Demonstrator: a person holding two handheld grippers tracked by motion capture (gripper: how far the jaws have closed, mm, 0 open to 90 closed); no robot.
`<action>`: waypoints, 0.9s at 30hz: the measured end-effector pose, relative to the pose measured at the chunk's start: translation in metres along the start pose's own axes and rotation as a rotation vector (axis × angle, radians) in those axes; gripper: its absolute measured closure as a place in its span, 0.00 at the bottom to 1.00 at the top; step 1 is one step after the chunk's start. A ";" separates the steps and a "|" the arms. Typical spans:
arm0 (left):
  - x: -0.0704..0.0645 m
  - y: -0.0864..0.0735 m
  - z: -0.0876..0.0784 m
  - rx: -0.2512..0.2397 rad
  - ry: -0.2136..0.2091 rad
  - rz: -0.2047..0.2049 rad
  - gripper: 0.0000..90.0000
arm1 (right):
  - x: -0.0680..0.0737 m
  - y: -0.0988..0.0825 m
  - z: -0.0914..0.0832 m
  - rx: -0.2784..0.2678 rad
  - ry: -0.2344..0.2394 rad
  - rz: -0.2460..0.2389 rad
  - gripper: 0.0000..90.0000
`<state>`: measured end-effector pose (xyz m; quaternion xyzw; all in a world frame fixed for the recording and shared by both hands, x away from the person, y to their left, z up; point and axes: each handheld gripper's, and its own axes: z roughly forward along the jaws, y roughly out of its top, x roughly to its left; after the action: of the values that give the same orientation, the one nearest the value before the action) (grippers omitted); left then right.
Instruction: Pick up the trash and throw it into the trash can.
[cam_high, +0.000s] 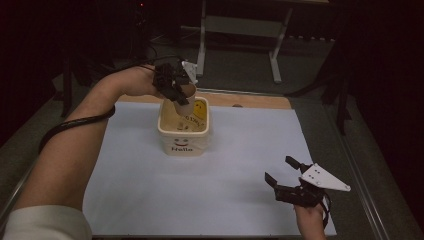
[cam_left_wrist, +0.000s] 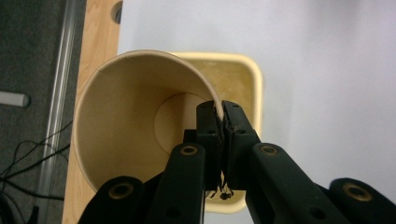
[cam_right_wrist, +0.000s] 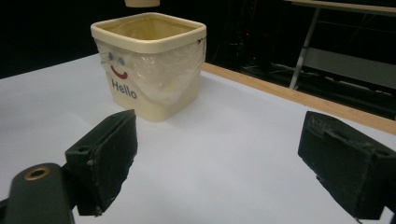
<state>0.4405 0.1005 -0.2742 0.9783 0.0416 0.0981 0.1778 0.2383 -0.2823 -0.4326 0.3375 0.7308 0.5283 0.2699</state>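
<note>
A cream square bin printed with a smile and "Hello" stands on the white sheet near the table's far middle. Above its far rim my left gripper is shut on the rim of a tan paper cup, which hangs tilted over the bin's opening. In the left gripper view the cup shows its empty inside, the jaws pinch its edge, and the bin lies beneath. My right gripper rests open near the front right of the sheet, facing the bin, nothing between its pads.
The white sheet covers most of the wooden table, whose bare edge shows at the back. A metal table frame stands on the dark floor beyond. A black cable trails along the left forearm.
</note>
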 end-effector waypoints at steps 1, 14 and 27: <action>0.001 -0.001 0.002 -0.002 0.004 0.000 0.98 | 0.000 0.000 0.000 0.000 0.002 0.001 0.13; 0.014 -0.005 0.019 0.013 -0.001 -0.013 0.97 | 0.000 -0.001 0.001 0.008 0.005 -0.001 0.13; 0.012 -0.005 0.008 -0.048 0.000 -0.124 0.69 | 0.000 0.000 0.002 0.008 0.009 0.004 0.13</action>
<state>0.4540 0.1036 -0.2810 0.9692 0.1000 0.0877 0.2071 0.2395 -0.2815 -0.4335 0.3376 0.7336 0.5273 0.2640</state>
